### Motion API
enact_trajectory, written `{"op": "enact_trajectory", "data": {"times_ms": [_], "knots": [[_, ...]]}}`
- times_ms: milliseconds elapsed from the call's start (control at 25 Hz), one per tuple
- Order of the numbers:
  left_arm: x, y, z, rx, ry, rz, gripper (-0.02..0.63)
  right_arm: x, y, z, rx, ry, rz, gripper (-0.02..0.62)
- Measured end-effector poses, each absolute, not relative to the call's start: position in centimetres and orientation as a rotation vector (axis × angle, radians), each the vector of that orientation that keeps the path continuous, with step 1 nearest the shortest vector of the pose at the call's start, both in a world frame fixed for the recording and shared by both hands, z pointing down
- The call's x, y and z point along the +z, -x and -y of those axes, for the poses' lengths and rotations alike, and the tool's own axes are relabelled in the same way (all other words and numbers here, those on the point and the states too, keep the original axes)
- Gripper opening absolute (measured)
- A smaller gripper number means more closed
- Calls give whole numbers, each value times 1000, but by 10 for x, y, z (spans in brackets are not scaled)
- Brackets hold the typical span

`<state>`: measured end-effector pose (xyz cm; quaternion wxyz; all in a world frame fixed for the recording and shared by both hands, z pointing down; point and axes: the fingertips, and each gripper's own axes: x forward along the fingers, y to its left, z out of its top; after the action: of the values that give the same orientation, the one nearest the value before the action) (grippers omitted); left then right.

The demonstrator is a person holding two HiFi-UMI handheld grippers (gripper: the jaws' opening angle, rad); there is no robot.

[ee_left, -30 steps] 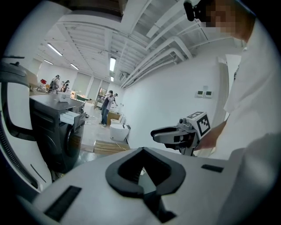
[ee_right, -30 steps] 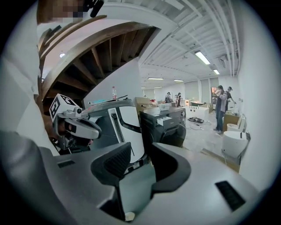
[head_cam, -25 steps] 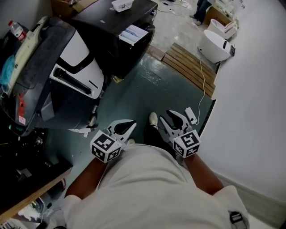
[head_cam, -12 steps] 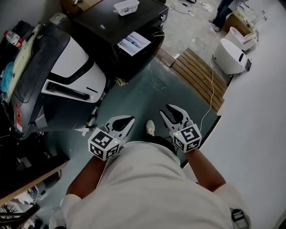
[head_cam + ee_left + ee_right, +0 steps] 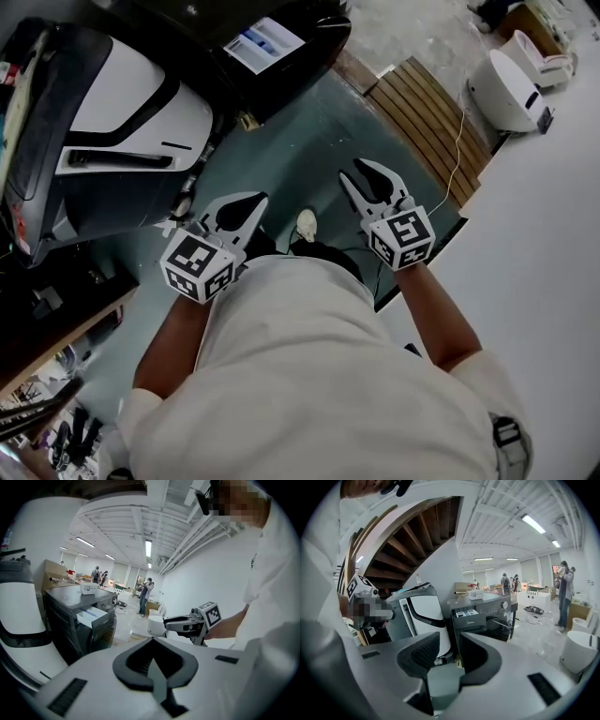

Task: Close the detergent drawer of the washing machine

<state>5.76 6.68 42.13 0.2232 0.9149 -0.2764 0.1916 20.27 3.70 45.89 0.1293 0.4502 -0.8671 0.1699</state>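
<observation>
**Grippers well short of the machine; drawer out**

Left gripper: jaws together, tips meeting, nothing between them. Right gripper: jaws parted a modest way, the gap bare. Both are held low in front of the person's torso, side by side, pointing forward over the teal floor.

Detergent drawer: pulled out of the upper front of the dark washing machine, with its white-and-blue compartments open to view from above. The machine stands on the floor ahead, well apart from both grippers.

Progress, as judged: no part of the closing is done. Left to do are the approach, a jaw or gripper face set against the drawer front, and the push home.

Surroundings:
- A large white-and-black appliance sits just beside the washing machine, on its left.
- A slatted wooden platform lies on the floor to the right.
- Past it is a white rounded unit, with a thin white cable trailing by the platform's edge.
- The person's shoe shows between the grippers.
- People stand far back in the room.

Nothing large seems to block the walk-up. The big appliance crowds the left side, so the right gripper likely has the cleaner line.
</observation>
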Motion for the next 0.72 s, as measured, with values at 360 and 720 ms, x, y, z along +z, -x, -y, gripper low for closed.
{"op": "enact_trajectory", "data": {"times_ms": [360,720], "knots": [[436,-67,-31,505,-2511,776,-3,479,-198,9,459,-1244,2522,129],[439,-74,18,507,-2541,702,-3,493,-194,65,420,-1271,2472,129]]}}
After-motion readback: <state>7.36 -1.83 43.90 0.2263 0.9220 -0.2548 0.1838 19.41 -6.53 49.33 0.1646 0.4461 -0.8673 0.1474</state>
